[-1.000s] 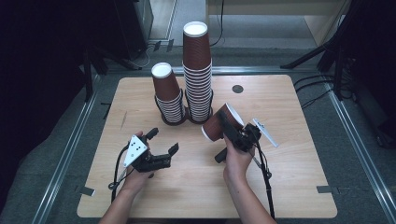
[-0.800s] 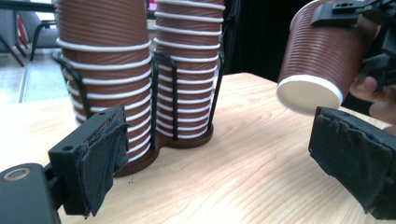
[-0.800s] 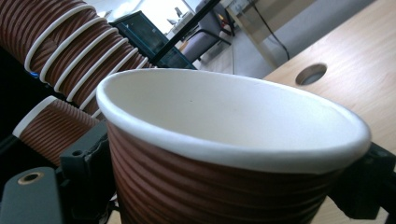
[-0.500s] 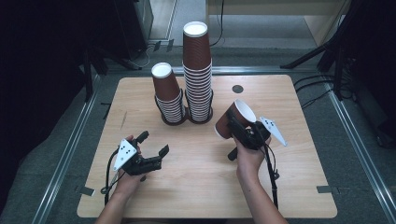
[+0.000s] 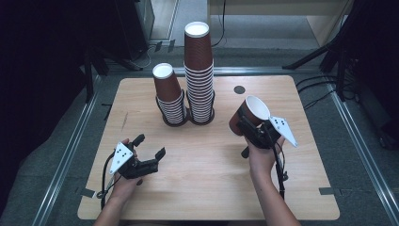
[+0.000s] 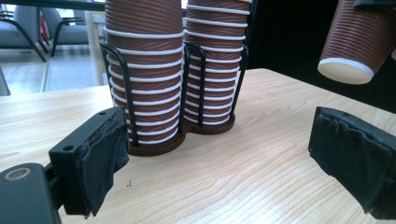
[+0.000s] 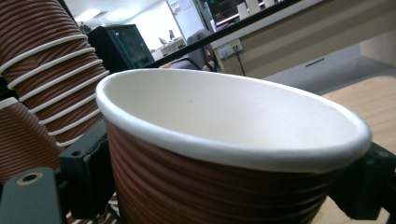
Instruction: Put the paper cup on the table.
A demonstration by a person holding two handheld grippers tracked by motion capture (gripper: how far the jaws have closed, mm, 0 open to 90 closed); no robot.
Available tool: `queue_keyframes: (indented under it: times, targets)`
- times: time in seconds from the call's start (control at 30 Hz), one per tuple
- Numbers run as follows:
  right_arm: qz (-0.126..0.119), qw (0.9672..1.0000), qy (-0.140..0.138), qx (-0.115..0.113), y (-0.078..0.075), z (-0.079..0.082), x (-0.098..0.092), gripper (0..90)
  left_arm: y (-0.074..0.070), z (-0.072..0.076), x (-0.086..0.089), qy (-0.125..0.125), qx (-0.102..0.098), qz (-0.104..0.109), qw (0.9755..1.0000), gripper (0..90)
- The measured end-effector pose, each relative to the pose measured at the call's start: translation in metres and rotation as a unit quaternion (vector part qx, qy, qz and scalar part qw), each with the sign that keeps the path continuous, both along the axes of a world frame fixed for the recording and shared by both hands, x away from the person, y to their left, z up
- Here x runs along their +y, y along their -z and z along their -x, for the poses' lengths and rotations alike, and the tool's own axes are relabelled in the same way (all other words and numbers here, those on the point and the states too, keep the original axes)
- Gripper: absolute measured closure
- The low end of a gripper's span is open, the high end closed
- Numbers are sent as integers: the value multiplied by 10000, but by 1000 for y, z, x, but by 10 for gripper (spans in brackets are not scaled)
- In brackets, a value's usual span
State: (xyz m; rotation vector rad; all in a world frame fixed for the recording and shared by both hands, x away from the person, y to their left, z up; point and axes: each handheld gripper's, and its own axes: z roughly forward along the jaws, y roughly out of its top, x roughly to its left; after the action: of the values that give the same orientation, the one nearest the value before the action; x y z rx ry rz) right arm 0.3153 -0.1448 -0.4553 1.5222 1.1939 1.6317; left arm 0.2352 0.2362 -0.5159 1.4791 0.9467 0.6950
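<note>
A brown ribbed paper cup is clamped in the right claw, one jaw pressed on each side of its wall just under the white rim, as is seen in the right gripper view. In the high view the cup is held off the table, tilted, with its open mouth turned up and toward the person and its base pointed toward the stacks. It is kept just to the right of the taller stack of cups and is not touching it. In the left gripper view the same cup is seen at the upper right, hanging above the table with its white base toward the camera.

The left claw is held low over the front left part of the table, its jaws spread apart with nothing between them. In its own view the two black padded jaws are seen well apart, with bare wood between them.

Two stacks of upside-down cups are set side by side in a black wire holder at the back middle of the table. The shorter stack stands on the left and the taller on the right, and the two are close together. A small dark round disc is seen on the wood to the right of the stacks.
</note>
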Motion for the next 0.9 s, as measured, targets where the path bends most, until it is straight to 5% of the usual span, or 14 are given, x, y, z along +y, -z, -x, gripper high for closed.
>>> queue_keyframes:
  times: [0.37, 0.9]
  targets:
    - [610, 9976, 221, -260, -2, -5, -10, 109, 4, 4, 9, -102, 68, 22, 9999, 58]
    - [1141, 9909, 613, -354, 5, -21, -31, 107, 8, 8, 23, -292, 96, -17, 9995, 58]
